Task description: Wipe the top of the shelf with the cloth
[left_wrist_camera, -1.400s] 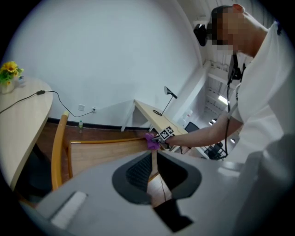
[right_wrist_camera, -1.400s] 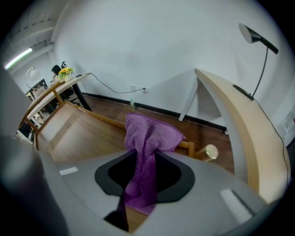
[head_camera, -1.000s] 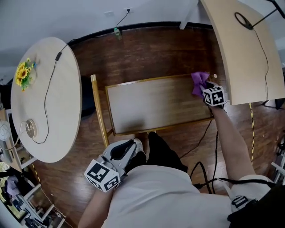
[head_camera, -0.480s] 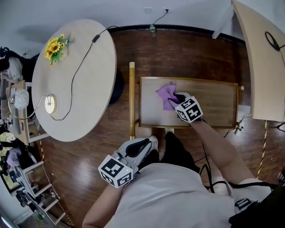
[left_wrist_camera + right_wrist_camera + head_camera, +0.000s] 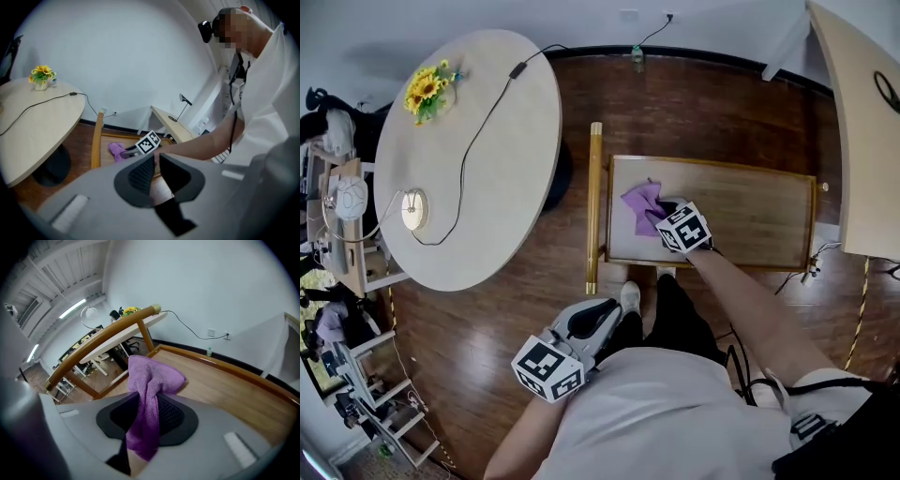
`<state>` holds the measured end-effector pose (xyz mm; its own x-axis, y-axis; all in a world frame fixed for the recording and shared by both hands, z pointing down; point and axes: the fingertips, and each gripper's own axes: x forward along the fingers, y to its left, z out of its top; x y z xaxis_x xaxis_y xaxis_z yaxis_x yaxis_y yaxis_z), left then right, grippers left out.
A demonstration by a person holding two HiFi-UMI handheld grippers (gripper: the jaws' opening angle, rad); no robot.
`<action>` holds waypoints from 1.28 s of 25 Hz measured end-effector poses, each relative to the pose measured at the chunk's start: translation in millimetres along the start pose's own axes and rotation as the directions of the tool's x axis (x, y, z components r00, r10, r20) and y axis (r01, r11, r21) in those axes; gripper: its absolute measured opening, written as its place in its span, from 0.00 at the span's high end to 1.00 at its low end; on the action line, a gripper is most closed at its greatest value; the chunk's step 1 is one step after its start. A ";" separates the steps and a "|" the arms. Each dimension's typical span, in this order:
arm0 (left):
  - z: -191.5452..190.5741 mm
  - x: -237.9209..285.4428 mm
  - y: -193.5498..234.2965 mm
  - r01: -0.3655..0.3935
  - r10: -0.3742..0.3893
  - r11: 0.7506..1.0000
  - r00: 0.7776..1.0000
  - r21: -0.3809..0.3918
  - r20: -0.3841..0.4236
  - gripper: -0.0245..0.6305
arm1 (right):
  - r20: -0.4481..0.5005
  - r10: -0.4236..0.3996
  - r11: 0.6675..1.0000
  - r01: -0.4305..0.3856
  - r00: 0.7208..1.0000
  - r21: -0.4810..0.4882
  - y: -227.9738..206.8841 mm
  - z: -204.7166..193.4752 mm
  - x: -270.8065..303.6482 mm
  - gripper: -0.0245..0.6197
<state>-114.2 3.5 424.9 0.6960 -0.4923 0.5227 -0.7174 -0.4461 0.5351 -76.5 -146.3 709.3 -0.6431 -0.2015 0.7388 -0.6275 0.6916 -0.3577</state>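
The shelf top [image 5: 750, 211] is a wooden rectangle with a raised rim, straight ahead below me. A purple cloth [image 5: 639, 202] lies bunched on its left part. My right gripper [image 5: 661, 217] is shut on the cloth and holds it against the wood. In the right gripper view the cloth [image 5: 152, 376] hangs clamped between the two jaws, over the shelf board [image 5: 220, 380]. My left gripper [image 5: 581, 323] stays back near my body, off the shelf, its jaws closed with nothing between them. The left gripper view also shows the cloth [image 5: 115, 150] from the side.
A round pale table [image 5: 469, 159] stands left of the shelf with a vase of sunflowers [image 5: 429, 89] and a cable. A wooden rail [image 5: 593, 206] runs along the shelf's left end. Another pale table [image 5: 862, 122] is at the right. Cables [image 5: 741, 361] lie on the floor.
My right gripper has dragged the cloth from the shelf's right end across to its left part. The left gripper has stayed near my body.
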 end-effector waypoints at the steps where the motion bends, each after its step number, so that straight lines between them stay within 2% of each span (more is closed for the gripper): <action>1: 0.7 1.8 -0.5 0.010 -0.010 1.000 1.000 0.002 0.000 0.88 | -0.005 -0.023 1.000 0.023 1.000 0.014 -11.8 -8.0 -9.2 0.79; 6: 5.9 18.5 -10.7 0.077 -0.077 0.997 0.997 0.028 -0.021 0.89 | -0.025 -0.157 0.982 0.158 0.987 0.101 -81.0 -56.3 -75.8 0.79; 11: 12.1 37.5 -24.5 0.149 -0.146 0.987 0.987 0.060 -0.063 0.88 | -0.100 -0.305 0.939 0.317 0.947 0.132 -151.8 -118.3 -151.9 0.79; 16: 13.6 56.3 -39.5 0.201 -0.192 0.976 0.975 0.084 -0.107 0.89 | -0.195 -0.447 0.867 0.477 0.873 0.145 -223.3 -186.0 -233.7 0.79; 21: 10.6 65.9 -47.4 0.225 -0.211 0.970 0.967 0.092 -0.140 0.89 | -0.336 -0.558 0.776 0.620 0.759 0.112 -279.0 -246.8 -306.4 0.79; 23: 8.6 67.2 -48.6 0.229 -0.214 0.969 0.966 0.094 -0.145 0.88 | -0.349 -0.572 0.767 0.635 0.742 0.092 -285.4 -250.7 -317.6 0.79; 26: 9.3 67.6 -51.5 0.236 -0.221 0.967 0.965 0.096 -0.143 0.88 | -0.353 -0.576 0.766 0.637 0.738 0.082 -283.8 -247.6 -317.8 0.79; 28: 12.0 67.4 -55.1 0.241 -0.227 0.966 0.965 0.098 -0.134 0.88 | -0.333 -0.579 0.758 0.642 0.745 0.118 -275.1 -238.6 -317.4 0.79; 30: 15.1 65.0 -56.1 0.243 -0.230 0.965 0.966 0.101 -0.121 0.88 | -0.274 -0.566 0.771 0.617 0.777 0.158 -253.2 -216.8 -308.5 0.79; 32: 14.3 59.1 -52.7 0.240 -0.229 0.965 0.968 0.102 -0.107 0.88 | -0.190 -0.522 0.812 0.553 0.831 0.187 -216.7 -186.7 -284.6 0.79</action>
<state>-35.6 -12.8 418.1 0.8410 -0.2942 0.4541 -0.5287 -0.6251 0.5742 324.4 -109.3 683.2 -0.1235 -0.3972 0.9094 -0.9473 0.3203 0.0112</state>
